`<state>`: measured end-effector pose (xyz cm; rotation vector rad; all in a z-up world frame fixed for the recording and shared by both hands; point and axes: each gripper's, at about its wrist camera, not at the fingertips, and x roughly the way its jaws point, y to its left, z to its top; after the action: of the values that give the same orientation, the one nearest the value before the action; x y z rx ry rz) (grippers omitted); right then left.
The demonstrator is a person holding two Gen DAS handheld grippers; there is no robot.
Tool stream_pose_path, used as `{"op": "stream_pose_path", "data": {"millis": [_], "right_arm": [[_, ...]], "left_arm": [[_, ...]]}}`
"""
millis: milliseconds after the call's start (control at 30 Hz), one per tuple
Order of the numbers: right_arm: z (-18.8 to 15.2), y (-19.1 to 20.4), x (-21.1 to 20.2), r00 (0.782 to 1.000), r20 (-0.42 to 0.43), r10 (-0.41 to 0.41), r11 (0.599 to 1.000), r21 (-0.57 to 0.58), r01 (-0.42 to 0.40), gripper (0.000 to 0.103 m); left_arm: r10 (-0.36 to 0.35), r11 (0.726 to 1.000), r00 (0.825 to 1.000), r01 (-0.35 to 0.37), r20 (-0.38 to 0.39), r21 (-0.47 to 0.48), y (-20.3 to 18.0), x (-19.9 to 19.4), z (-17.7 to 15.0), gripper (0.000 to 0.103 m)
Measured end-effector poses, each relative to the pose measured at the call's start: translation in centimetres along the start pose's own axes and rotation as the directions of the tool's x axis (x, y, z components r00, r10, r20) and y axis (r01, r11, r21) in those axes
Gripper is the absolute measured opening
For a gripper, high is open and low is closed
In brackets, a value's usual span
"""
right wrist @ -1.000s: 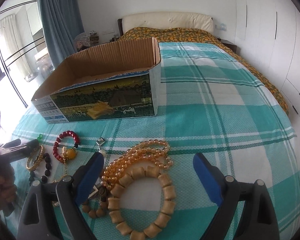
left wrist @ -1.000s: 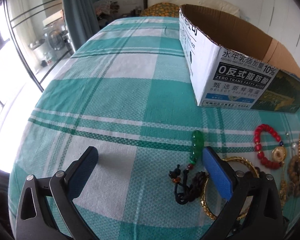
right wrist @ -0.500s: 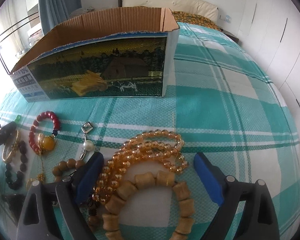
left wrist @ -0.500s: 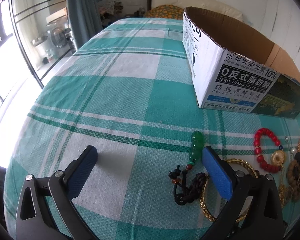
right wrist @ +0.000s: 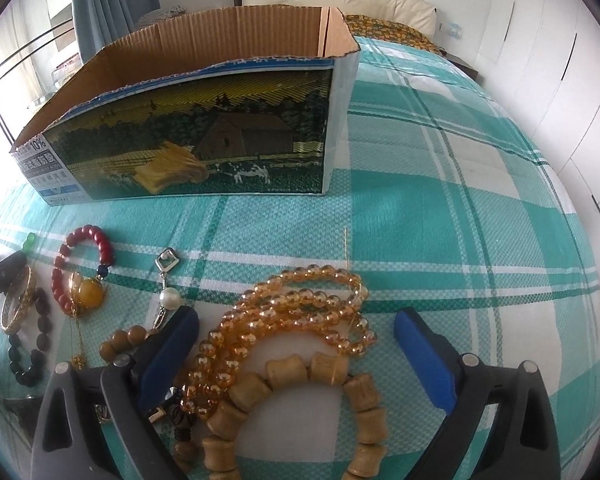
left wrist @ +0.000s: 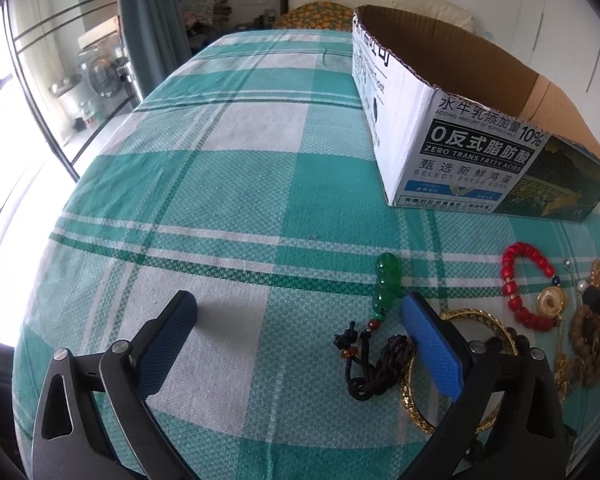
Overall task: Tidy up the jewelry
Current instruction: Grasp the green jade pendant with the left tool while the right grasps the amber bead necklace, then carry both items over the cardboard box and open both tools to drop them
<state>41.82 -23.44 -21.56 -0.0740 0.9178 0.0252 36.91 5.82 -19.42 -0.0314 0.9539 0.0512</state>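
Observation:
My left gripper [left wrist: 298, 302] hovers over the checked bedspread with its jaws closing. A green pendant [left wrist: 386, 284] lies just past its right fingertip, and the pendant's black cord [left wrist: 364, 364] lies between the fingers, untouched. My right gripper [right wrist: 296, 318] is low over an amber bead strand [right wrist: 300, 312] and a wooden bead bracelet [right wrist: 292, 372]. Its jaws are closing with both pieces between them, and the pads stay clear of the beads. An open cardboard box [right wrist: 188, 140] stands behind the jewelry, and it also fills the right of the left wrist view as the box [left wrist: 460, 140].
A red bead bracelet [right wrist: 80, 268], a pearl charm [right wrist: 170, 298], a gold bangle [right wrist: 18, 304] and dark beads [right wrist: 28, 360] lie left of my right gripper. The green-and-white bedspread [left wrist: 220, 180] stretches back to the headboard. A window and curtain are at the left.
My right gripper moved forward and down over the amber strand and wooden bracelet, and its fingers drew closer together. The left wrist view is nearly the same.

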Motion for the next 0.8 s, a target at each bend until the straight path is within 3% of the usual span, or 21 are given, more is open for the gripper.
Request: {"op": "stream_pose_path", "data": {"millis": [67,133,200,300,500,800], "right_arm": [[-0.1,0.4,-0.5,1.000,0.007,0.012,1.000,-0.008,-0.011,0.045],[-0.1,0.6,-0.6,1.000,0.021,0.022,1.000,-0.010,-0.022,0.040],[-0.1,0.5,-1.0,0.998,0.037,0.057,0.998,0.002,-0.057,0.017],[0.2,0.3,-2.2,0.994,0.064,0.088,0.996,0.001,-0.088,0.010],[0.6,-0.6,-4.6,0.983,0.106,0.148,0.988,0.030,-0.152,0.008],[2.4,-1.5,-9.8,0.958,0.176,0.226,0.973,0.010,-0.231,0.008]], "left_arm": [[-0.027,0.999,0.999,0.025,0.048,0.032,-0.5,-0.8,-0.3,0.039],[-0.080,0.995,0.996,0.077,0.050,0.058,-1.0,-1.0,-0.5,0.007],[-0.119,0.992,0.991,0.116,0.053,0.052,-1.0,-1.1,-0.6,0.006],[-0.170,0.985,0.983,0.169,0.072,0.025,-0.5,-2.0,-0.7,0.006],[-0.236,0.971,0.964,0.239,0.120,-0.009,0.3,-4.6,0.1,0.006],[-0.280,0.960,0.949,0.281,0.147,0.013,0.1,-8.4,2.6,0.006]]}}
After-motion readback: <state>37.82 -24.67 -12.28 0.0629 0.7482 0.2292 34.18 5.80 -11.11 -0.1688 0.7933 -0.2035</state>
